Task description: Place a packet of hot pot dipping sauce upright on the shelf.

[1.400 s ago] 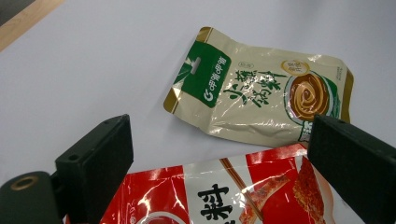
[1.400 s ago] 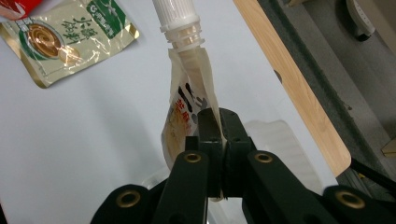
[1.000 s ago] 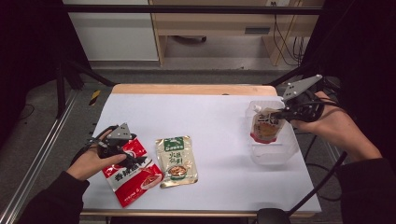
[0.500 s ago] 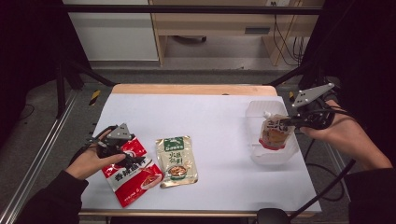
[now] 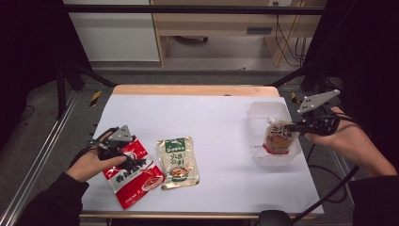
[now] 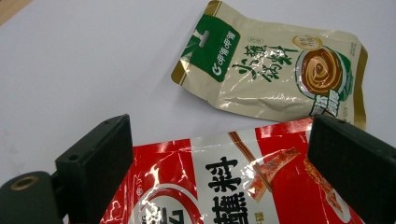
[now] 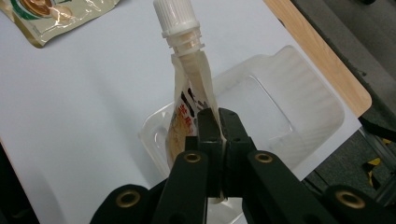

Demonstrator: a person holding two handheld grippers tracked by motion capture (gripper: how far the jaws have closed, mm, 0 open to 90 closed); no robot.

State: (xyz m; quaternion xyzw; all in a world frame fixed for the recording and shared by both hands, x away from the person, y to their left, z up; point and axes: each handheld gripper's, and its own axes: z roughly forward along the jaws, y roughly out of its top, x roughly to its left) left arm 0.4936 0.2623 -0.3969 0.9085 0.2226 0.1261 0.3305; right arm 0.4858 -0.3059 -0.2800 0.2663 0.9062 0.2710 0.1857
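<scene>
Right gripper (image 5: 291, 126) has dropped w/ spout pouch (image 5: 278, 137) pinched edge-on, base now in clear tray (image 5: 263, 112), prob. so it stands upright. Left gripper (image 6: 219, 163) gapes over red packet (image 5: 132, 172), not squeezing; green packet (image 5: 177, 162) just beside.

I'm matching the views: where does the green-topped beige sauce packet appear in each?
High view: green-topped beige sauce packet, flat, lower centre.
Left gripper view: upper right, beyond the jaws.
Right gripper view: one corner, top left.
Shared landmark: white table sheet.
</scene>
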